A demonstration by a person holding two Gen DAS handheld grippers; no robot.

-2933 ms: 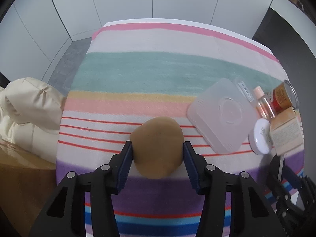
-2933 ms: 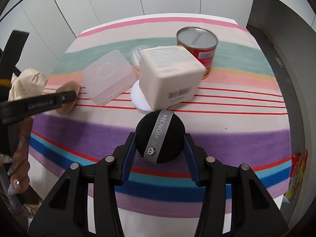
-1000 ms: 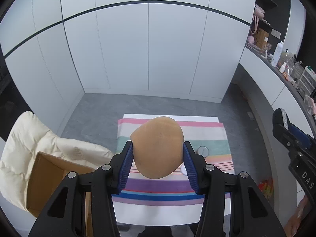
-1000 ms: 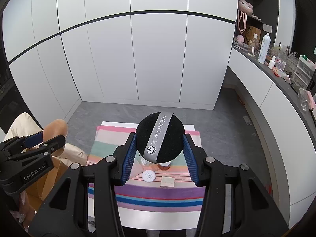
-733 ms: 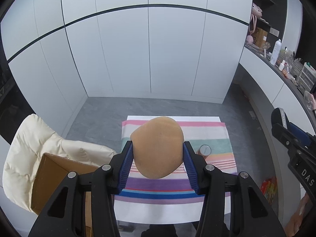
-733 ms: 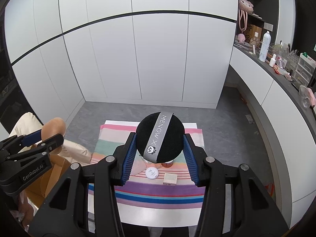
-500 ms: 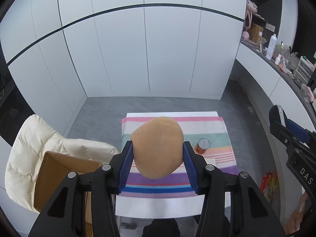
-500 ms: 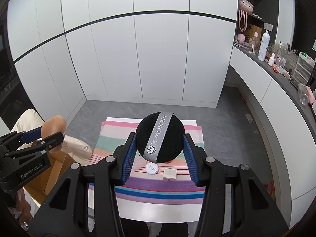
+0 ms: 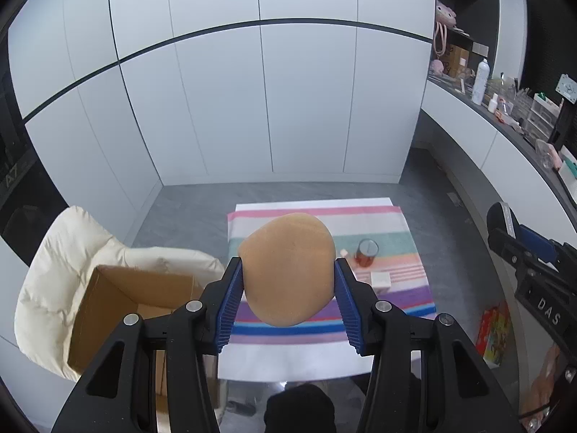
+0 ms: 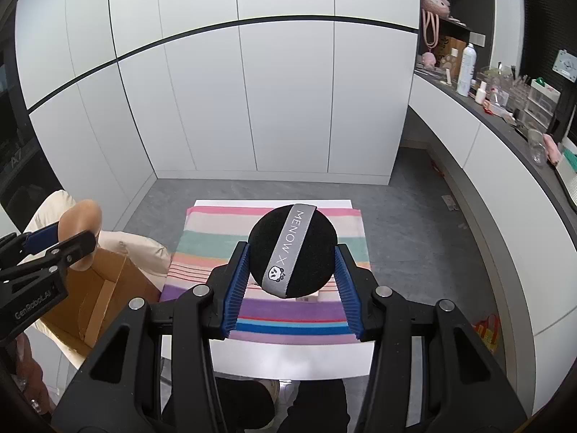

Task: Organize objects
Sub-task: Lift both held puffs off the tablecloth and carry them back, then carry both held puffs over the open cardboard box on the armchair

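A: You hold a tan sponge (image 9: 286,270) clenched between the blue pads of the left gripper (image 9: 287,290), high in the air above the striped cloth (image 9: 404,297).

B: And your right gripper (image 10: 291,281) is clamped on a black puff (image 10: 293,252) with a grey strap across it, also well above the table (image 10: 288,359).

A: How far along would you judge yourself?

B: Partway, by the look of it. Both pieces are off the table and neither is put away. An open cardboard box (image 9: 119,310) sits on a cream padded chair (image 9: 61,259) to your left, just beside the table; that seems the likely place for them. The sponge is closer to it than the puff.

A: What is left on the cloth?

B: A red can (image 9: 367,254), a small pale box (image 9: 380,279) near it, and a small item at the sponge's edge, too tiny to name. Anything else behind the sponge is hidden from you.

A: And the room?

B: White cabinet doors (image 10: 281,101) crossed by one dark line, a grey floor (image 10: 400,216), and a long counter (image 10: 512,126) on your right crowded with bottles and boxes. A colourful packet (image 9: 492,332) lies on the floor beside the table.
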